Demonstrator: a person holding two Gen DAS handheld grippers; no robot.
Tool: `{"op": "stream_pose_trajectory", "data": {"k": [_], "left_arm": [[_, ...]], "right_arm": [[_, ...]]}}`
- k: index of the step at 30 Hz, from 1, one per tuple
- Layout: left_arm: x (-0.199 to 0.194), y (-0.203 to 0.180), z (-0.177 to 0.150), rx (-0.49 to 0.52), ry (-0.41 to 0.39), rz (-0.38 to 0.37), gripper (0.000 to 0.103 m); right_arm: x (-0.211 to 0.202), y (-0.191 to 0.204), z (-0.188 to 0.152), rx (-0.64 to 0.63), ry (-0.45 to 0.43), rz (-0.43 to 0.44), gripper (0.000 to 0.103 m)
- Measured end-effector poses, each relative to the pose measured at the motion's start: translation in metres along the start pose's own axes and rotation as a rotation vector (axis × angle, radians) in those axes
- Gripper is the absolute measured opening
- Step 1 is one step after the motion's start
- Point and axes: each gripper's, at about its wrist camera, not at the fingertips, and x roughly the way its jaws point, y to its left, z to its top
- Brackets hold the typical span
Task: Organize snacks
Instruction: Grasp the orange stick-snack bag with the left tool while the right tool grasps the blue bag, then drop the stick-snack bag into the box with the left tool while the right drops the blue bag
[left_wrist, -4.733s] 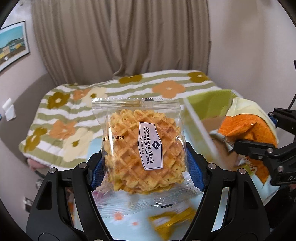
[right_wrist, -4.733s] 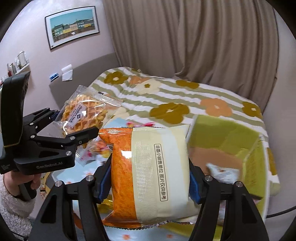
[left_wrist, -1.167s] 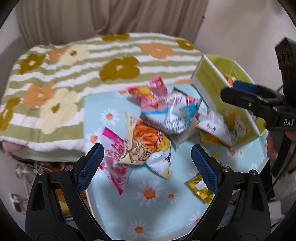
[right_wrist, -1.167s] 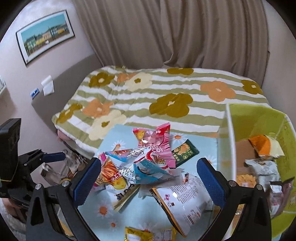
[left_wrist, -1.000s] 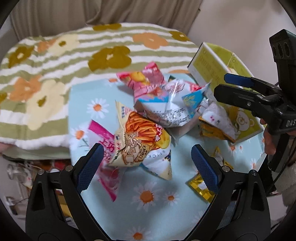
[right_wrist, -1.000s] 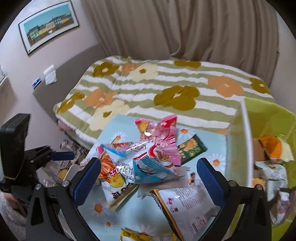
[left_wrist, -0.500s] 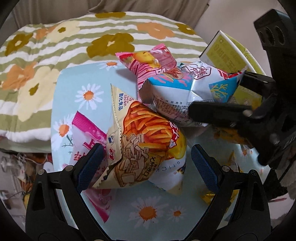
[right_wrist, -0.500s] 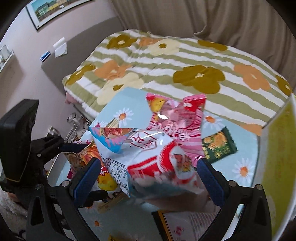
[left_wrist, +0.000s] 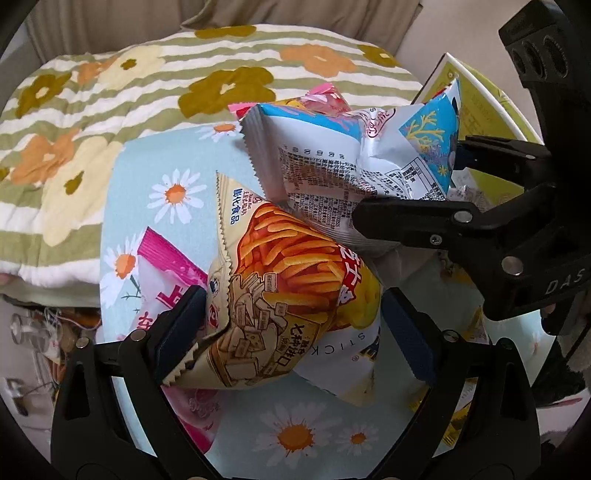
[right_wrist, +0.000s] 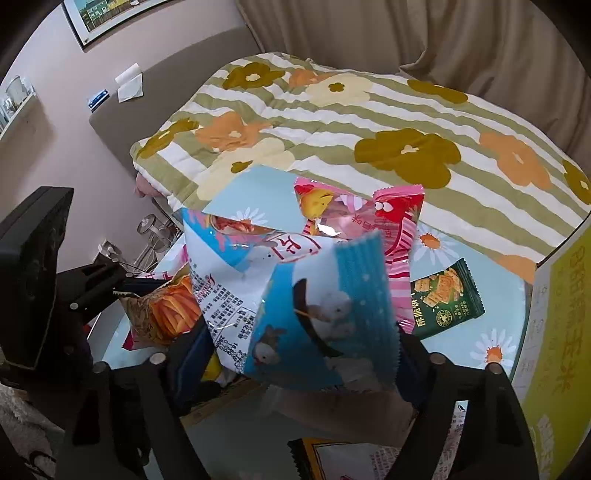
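1. Here, left wrist view: left gripper points down at the snack pile on the daisy-print table; its jaws stand wide on either side of the orange stick-snack bag. Left blue pad sits right at the bag's crimped edge, right pad just beside the bag's white corner; pads not visibly pressing, so released, bag between them but not gripped
2. Same view: pink bag lies flat under the orange bag, partly hidden. Blue-and-white bag sits just behind, with the right gripper reaching in from the right; one black finger lies across its lower edge, another at its far corner
3. Same view: yellow box at upper right, only its rim and outer wall show; contents cannot tell. Flower-striped bedspread behind the table
4. Right wrist view: right gripper jaws closing, blue-and-white bag between them and bulging upward. Both pads mostly hidden behind the bag and seem to touch its sides; bag looks crumpled, reads as grasped
5. Same view: pink-red bag just behind it, green cracker packet flat on the table to the right, apart from the pile. Left gripper at left edge beside the orange bag
6. Same view: yellow box at right edge, only outer wall with print visible, inside out of frame
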Motion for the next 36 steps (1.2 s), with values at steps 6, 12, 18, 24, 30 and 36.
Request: {"op": "stream_pose_trajectory", "data": {"k": [6, 12, 18, 24, 30, 36], "left_arm": [[0.004, -0.005, -0.003, 0.022, 0.015, -0.002, 0.093], [0.003, -0.003, -0.004, 0.023, 0.006, 0.008, 0.084], [0.0, 0.0, -0.006, 0.033, 0.006, 0.001, 0.068], [-0.01, 0.003, -0.008, 0.019, -0.011, -0.006, 0.061], [-0.036, 0.001, -0.01, 0.034, -0.055, 0.012, 0.061], [-0.07, -0.006, -0.01, 0.058, -0.106, 0.036, 0.061]], "right_arm": [[-0.011, -0.007, 0.0, 0.073, -0.043, 0.045, 0.077], [-0.018, -0.009, -0.001, 0.101, -0.056, 0.044, 0.077], [-0.02, -0.006, -0.005, 0.119, -0.059, 0.035, 0.077], [-0.029, -0.003, -0.008, 0.143, -0.072, 0.017, 0.077], [-0.047, 0.008, -0.008, 0.149, -0.105, -0.003, 0.077], [-0.074, 0.021, -0.005, 0.154, -0.162, -0.031, 0.077]]}}
